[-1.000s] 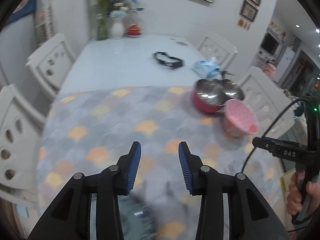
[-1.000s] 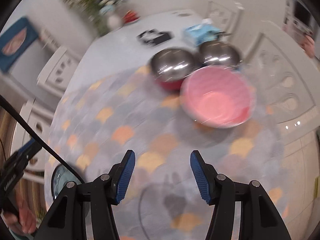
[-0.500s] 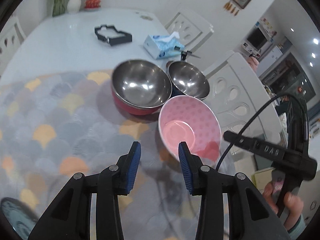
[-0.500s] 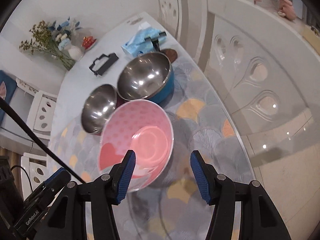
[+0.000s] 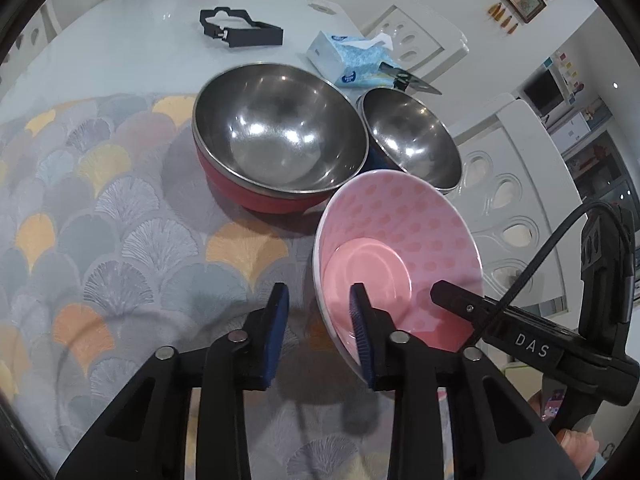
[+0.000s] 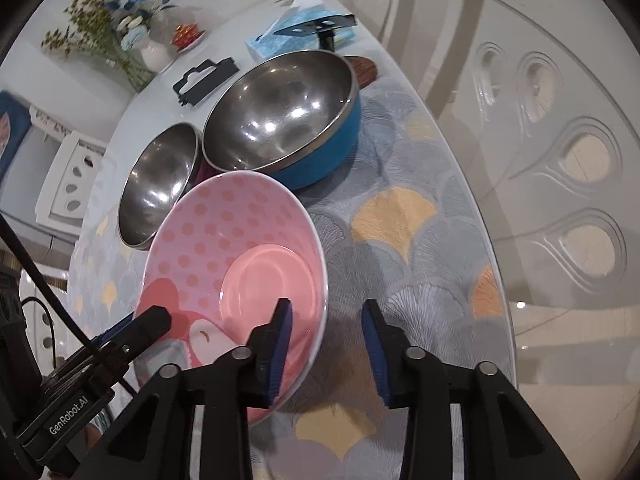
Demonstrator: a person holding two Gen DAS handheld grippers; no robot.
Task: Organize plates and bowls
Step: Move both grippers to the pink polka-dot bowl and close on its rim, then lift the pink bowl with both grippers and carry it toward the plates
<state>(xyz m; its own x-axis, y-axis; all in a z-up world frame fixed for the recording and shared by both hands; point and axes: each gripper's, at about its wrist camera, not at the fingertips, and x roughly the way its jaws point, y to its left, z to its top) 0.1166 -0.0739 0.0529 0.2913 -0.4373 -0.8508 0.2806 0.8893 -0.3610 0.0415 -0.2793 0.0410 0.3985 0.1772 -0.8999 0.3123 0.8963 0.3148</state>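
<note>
A pink dotted bowl (image 5: 400,248) stands on the patterned mat; it also shows in the right wrist view (image 6: 236,264). My left gripper (image 5: 318,320) is open and straddles its left rim, one finger inside, one outside. My right gripper (image 6: 326,330) is open and straddles the opposite rim. Behind the pink bowl stand a red-sided steel bowl (image 5: 276,140), seen too in the right wrist view (image 6: 160,188), and a blue-sided steel bowl (image 6: 280,112), seen too in the left wrist view (image 5: 412,136).
A tissue pack (image 5: 352,60) and a black frame (image 5: 240,30) lie on the white table behind the bowls. A vase of flowers (image 6: 132,44) stands at the far end. White chairs (image 6: 560,152) line the table's edge right of the bowls.
Both grippers have closed in on the pink bowl from opposite sides and now straddle its rim. Their jaws stay open.
</note>
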